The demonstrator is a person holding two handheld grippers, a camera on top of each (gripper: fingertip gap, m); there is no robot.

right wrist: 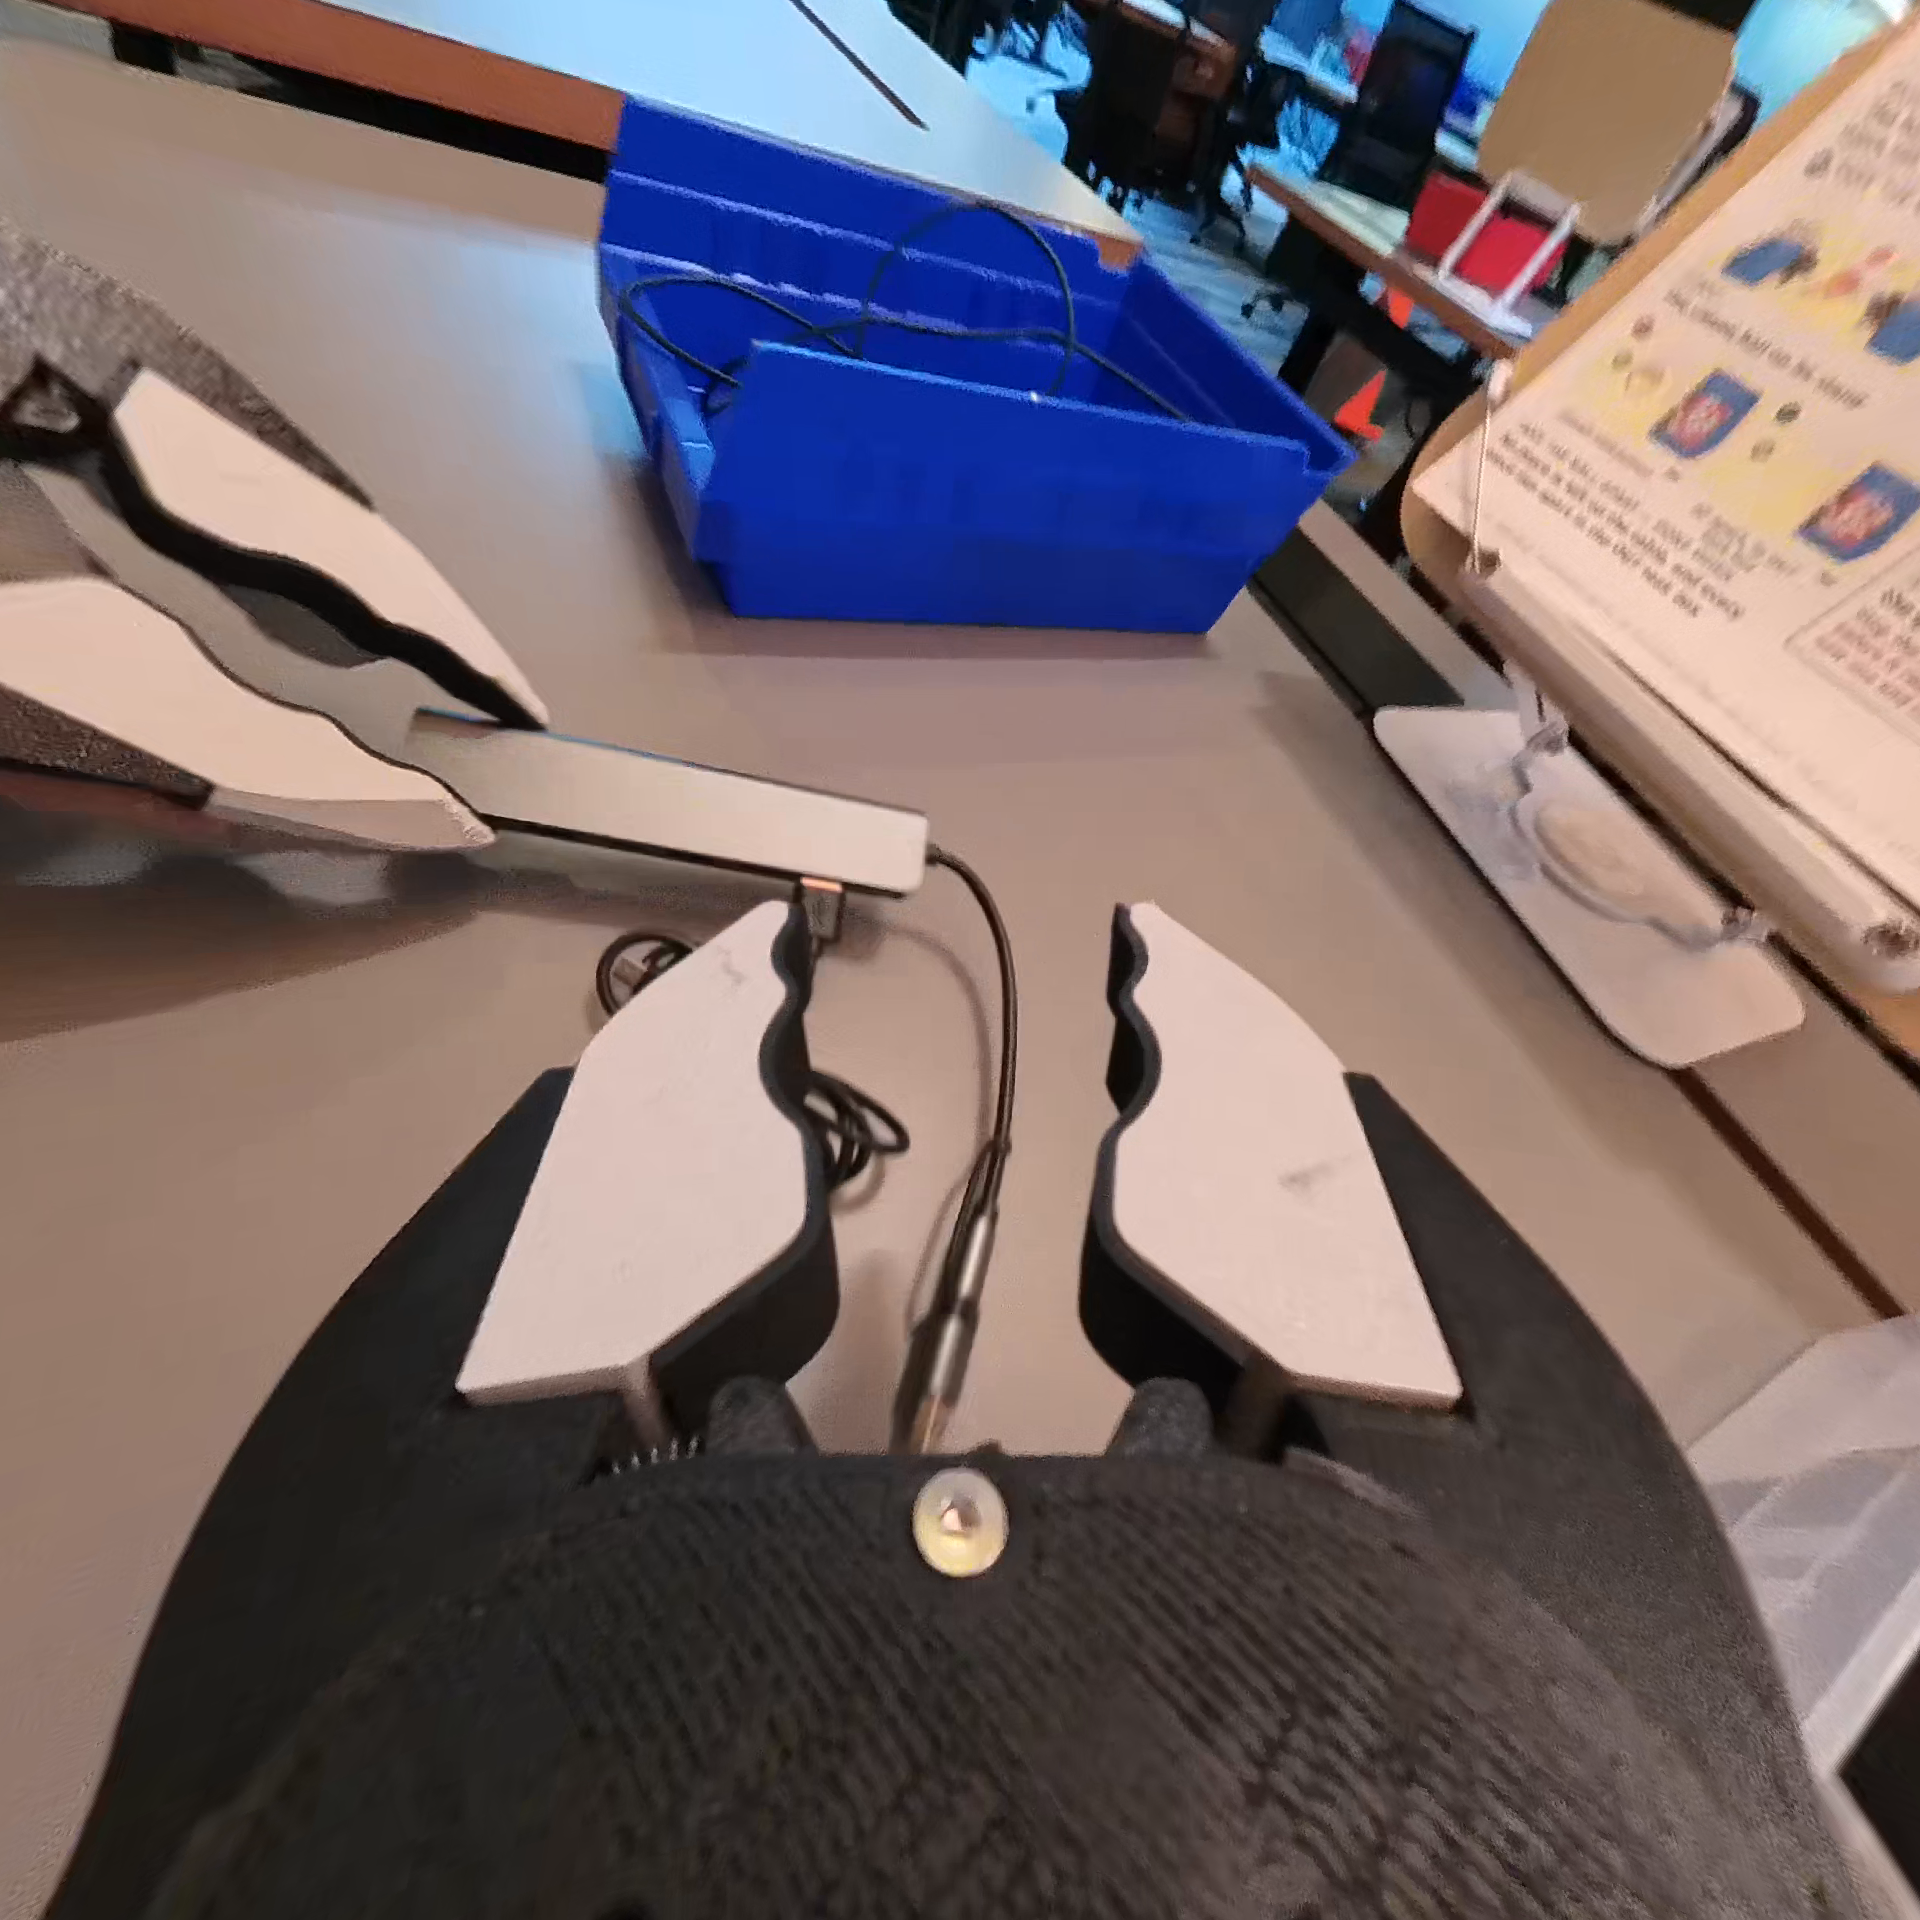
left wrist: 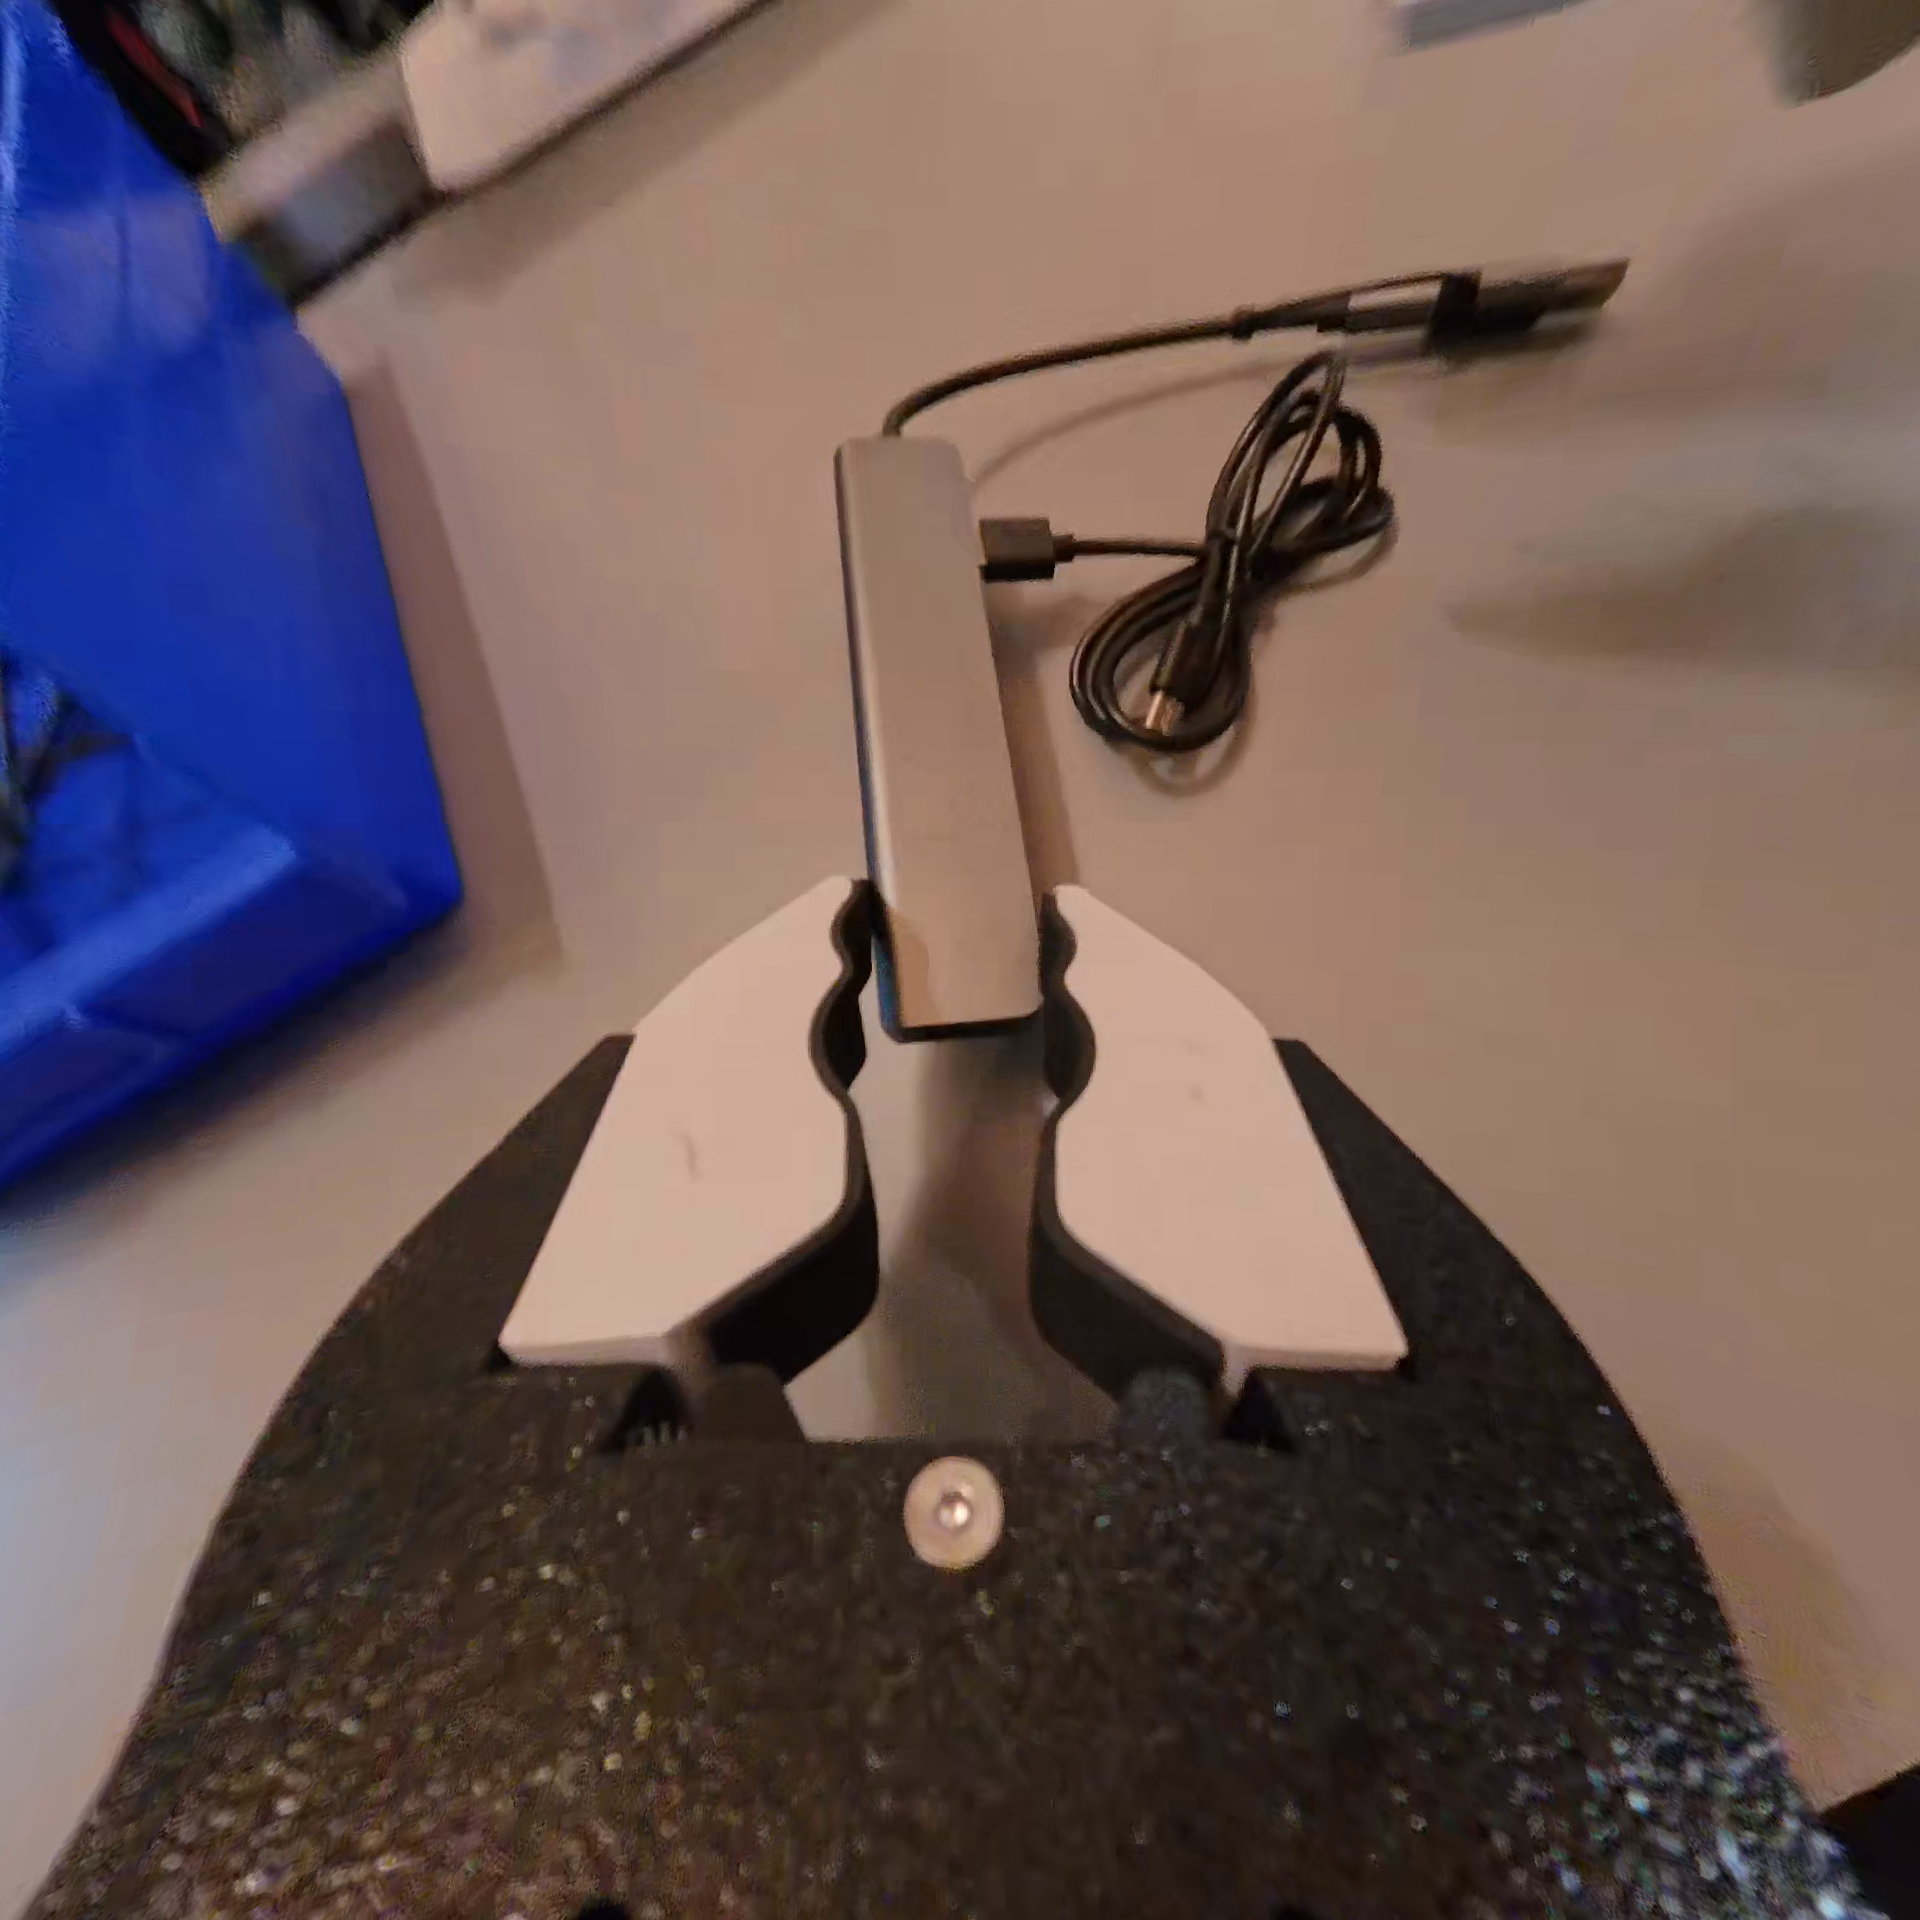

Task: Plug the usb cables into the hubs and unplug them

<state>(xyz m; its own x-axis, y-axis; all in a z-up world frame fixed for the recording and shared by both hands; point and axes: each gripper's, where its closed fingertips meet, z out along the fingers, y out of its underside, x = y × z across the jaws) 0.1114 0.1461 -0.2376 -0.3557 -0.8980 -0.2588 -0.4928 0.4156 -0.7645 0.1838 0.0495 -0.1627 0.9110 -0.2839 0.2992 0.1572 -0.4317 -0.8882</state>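
Note:
A flat grey USB hub [left wrist: 925,727] lies on the beige table. My left gripper [left wrist: 951,914] is shut on the hub's near end. A black USB plug [left wrist: 1023,545] sits in the hub's right side, and its coiled black cable [left wrist: 1236,582] lies beside it. In the right wrist view the hub [right wrist: 686,800] is held at its left end by the left gripper [right wrist: 499,774]. My right gripper [right wrist: 951,935] is open and empty, its left fingertip right next to the plug [right wrist: 821,914]. The hub's own lead [right wrist: 1003,1039] and its metal connector [right wrist: 956,1278] run between the right fingers.
A blue bin [right wrist: 935,447] holding cables stands behind the hub, and shows at the left in the left wrist view [left wrist: 156,675]. A printed sheet on a cardboard stand [right wrist: 1714,468] with a clear base [right wrist: 1590,873] stands at the table's right edge. A clear plastic container [right wrist: 1829,1507] is at the lower right.

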